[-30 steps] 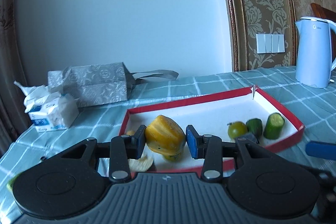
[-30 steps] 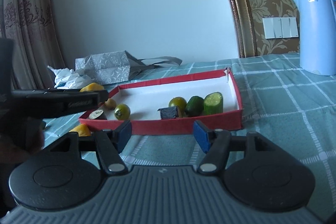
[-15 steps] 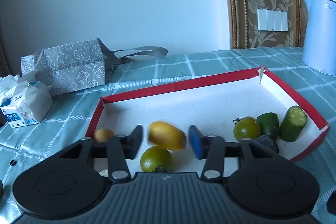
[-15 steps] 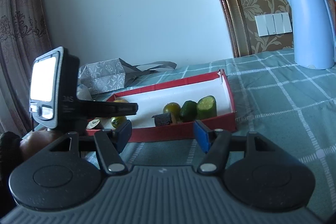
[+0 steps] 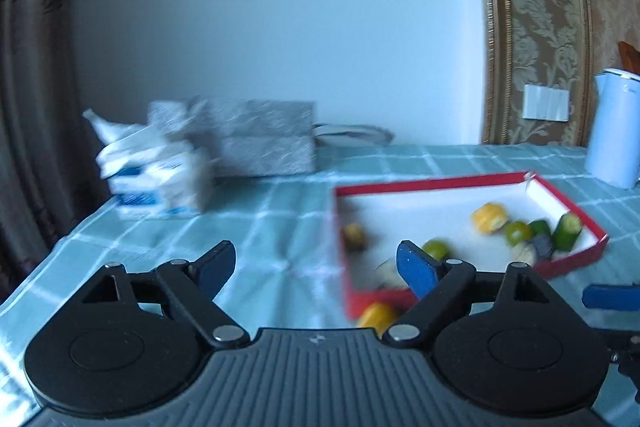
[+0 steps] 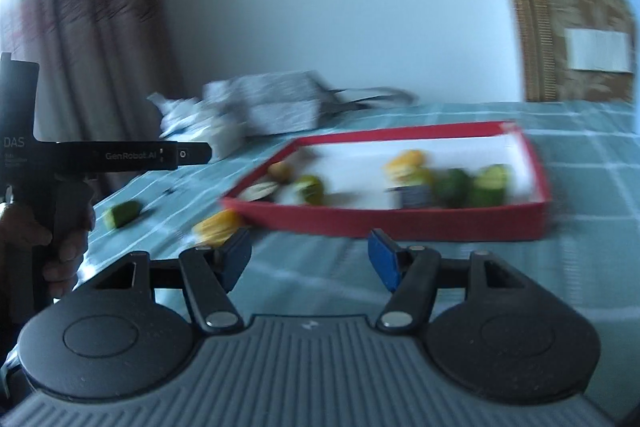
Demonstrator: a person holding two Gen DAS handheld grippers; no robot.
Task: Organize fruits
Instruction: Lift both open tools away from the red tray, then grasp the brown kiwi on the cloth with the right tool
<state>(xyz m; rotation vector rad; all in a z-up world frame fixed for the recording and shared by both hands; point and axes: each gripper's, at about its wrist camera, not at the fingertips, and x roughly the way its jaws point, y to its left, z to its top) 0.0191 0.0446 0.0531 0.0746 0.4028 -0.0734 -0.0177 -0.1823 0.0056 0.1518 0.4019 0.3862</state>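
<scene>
The red-rimmed white tray [image 5: 432,183] holds a yellow fruit [image 5: 489,219], green round fruits [image 5: 516,231] and a cucumber piece [image 5: 567,237]. My left gripper [image 5: 316,267] is left of the tray over bare cloth, its jaws opening wide with nothing between them. A yellow fruit piece [image 6: 218,225] lies on the cloth by the tray's [image 6: 384,223] near corner, and a green piece [image 6: 122,213] lies further left. My right gripper [image 6: 310,259] is open and empty, just in front of the tray. Both views are blurred.
A tissue pack [image 5: 160,175] and a grey gift bag [image 5: 264,137] stand at the back left. A blue kettle [image 5: 614,131] is at the far right. The checked tablecloth ends at the left, near a curtain. A hand [image 6: 60,247] holds the left gripper's handle.
The left gripper let go of the yellow fruit, which now lies in the tray, opened wider and swung left off the tray. The right view shifted a little towards the tray.
</scene>
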